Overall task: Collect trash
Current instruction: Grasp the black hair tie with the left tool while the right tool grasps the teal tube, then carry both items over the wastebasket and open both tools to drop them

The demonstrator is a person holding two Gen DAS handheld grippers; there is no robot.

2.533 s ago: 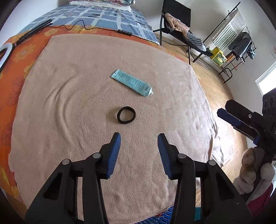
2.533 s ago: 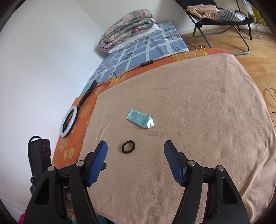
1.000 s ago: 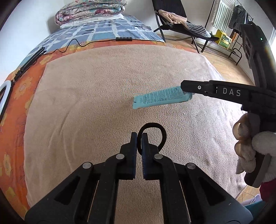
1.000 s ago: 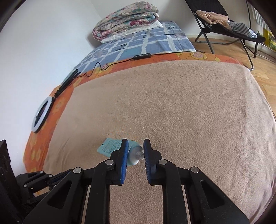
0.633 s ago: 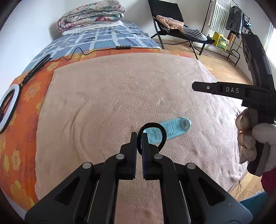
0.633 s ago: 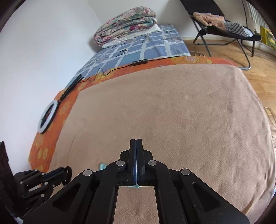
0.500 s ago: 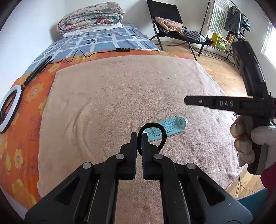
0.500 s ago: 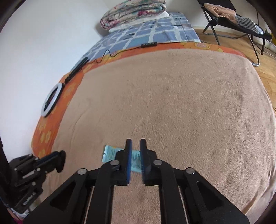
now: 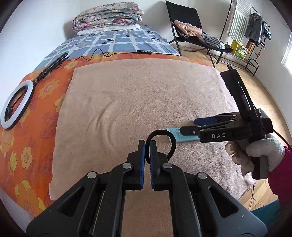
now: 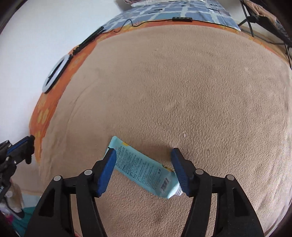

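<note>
Meanwhile, the left gripper [image 9: 147,145] was clenched on a black hair tie [image 9: 168,139], its blue-padded fingers pinching the left side of the loop so that the rest of the ring stood up and curved off to the right above the tan blanket [image 9: 127,102]. Whether the tie touched the blanket could not be told.

To the right of it, the right gripper [image 9: 188,125] reached in from the right, held by a hand in a fuzzy white glove [image 9: 262,151] with a dark red sleeve [image 9: 281,175] behind it. In its own view the right gripper [image 10: 144,167] was released, jaws wide apart, and a light blue tube [image 10: 142,167] lay flat on the blanket [image 10: 182,82] between them. The tube ran slantwise, its flat crimped end far and left beside the left finger, its white threaded neck near and right, just beside the right finger. Neither pad clearly pressed on it.

The tan blanket covered most of an orange flowered sheet [image 9: 27,127]. On that sheet at the far left lay a white ring light [image 9: 16,107] on a black stand, with a black cable [image 9: 113,53] running along the far edge. Farther off were a blue checked cover [image 9: 116,40] with folded quilts [image 9: 107,16] stacked on it, a black folding chair [image 9: 188,23] draped with clothes, and a drying rack [image 9: 251,23] at the far right.
</note>
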